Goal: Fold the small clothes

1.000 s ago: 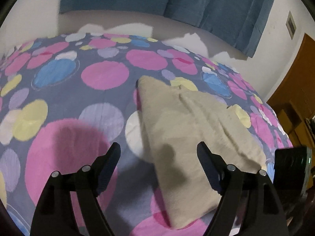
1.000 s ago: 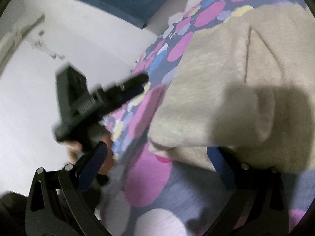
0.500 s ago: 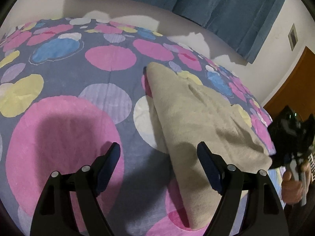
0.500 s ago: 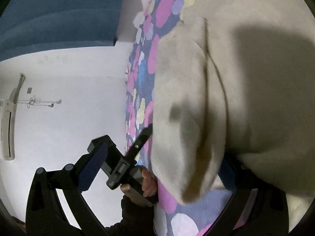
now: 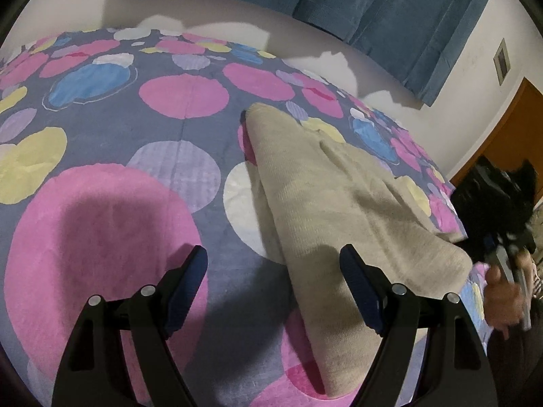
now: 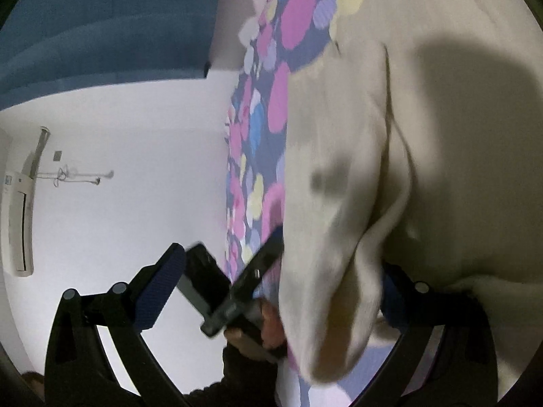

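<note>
A folded beige garment (image 5: 332,210) lies on a bedspread (image 5: 135,129) with big pink, blue and yellow dots. My left gripper (image 5: 275,274) is open and empty, just above the bedspread at the garment's near left edge. Its right finger (image 5: 359,288) is over the cloth. My right gripper (image 6: 281,285) is open, rolled sideways, with the garment's folded corner (image 6: 339,271) between its jaws and covering most of the right finger. The right gripper also shows at the right edge of the left wrist view (image 5: 502,237), held by a hand.
Blue curtains (image 5: 390,3) hang on the white wall behind the bed. A brown door (image 5: 509,129) is at the far right. An air conditioner (image 6: 20,217) sits on the wall in the right wrist view.
The right gripper has rolled sideways and moved in along the garment's corner. The left gripper shifted slightly and stays open over the near edge.
</note>
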Motion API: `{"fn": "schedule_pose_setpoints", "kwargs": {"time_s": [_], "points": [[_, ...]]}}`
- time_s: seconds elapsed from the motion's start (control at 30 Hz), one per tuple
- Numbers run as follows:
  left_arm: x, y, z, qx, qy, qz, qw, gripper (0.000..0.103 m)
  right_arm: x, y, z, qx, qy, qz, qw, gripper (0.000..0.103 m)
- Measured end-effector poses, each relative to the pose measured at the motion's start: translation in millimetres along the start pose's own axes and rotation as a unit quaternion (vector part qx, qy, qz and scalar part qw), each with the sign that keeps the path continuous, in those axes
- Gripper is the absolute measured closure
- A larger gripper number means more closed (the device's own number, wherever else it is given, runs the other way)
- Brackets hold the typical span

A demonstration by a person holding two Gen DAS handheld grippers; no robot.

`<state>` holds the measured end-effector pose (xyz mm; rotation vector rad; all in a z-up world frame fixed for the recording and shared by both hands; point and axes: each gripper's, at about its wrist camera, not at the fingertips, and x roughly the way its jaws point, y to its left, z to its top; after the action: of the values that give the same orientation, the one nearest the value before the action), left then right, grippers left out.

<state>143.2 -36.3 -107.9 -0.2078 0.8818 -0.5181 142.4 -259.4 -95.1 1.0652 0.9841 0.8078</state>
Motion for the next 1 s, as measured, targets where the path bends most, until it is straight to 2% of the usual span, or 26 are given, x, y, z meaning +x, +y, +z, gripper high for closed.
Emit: {"fn": "schedule_pose_setpoints", "kwargs": {"time_s": [0.13,0.23,0.3,0.4,0.63,0.87,0.93,0.97,1.0], "points": [[1,4,1,-0.008,0.003,-0.006,0.9999,0.024,-15,5,9,-0.012,-0.026,0.004,1.000,0.002],[3,5,1,-0.014,0.008,-0.012,0.9998,0.024,-23,-12,18,-0.003,-0.034,-0.047,0.998,0.002],[3,4,1,-0.014,0.008,-0.012,0.9998,0.024,-23,-20,23,0.007,-0.030,-0.041,0.999,0.002],[2,3,0,-0.009,0.006,-0.010,0.9999,0.024,-16,-15,31,-0.005,-0.013,-0.030,0.999,0.002],[3,2,0,-0.009,0.009,-0.010,0.9999,0.024,4,-16,58,-0.012,-0.018,-0.081,0.996,0.002],[4,0,1,-0.003,0.010,-0.011,0.9999,0.024,34,-7,74,-0.047,-0.005,-0.104,0.993,0.002],[4,0,0,-0.002,0.011,-0.010,0.9999,0.024,39,-7,78,-0.052,-0.006,-0.105,0.993,0.005],[4,0,1,-0.003,0.011,-0.010,0.9999,0.024,40,-8,79,-0.054,-0.007,-0.109,0.993,0.014],[4,1,1,-0.005,0.011,-0.012,0.9999,0.024,41,-9,79,-0.053,-0.005,-0.110,0.993,0.028]]}}
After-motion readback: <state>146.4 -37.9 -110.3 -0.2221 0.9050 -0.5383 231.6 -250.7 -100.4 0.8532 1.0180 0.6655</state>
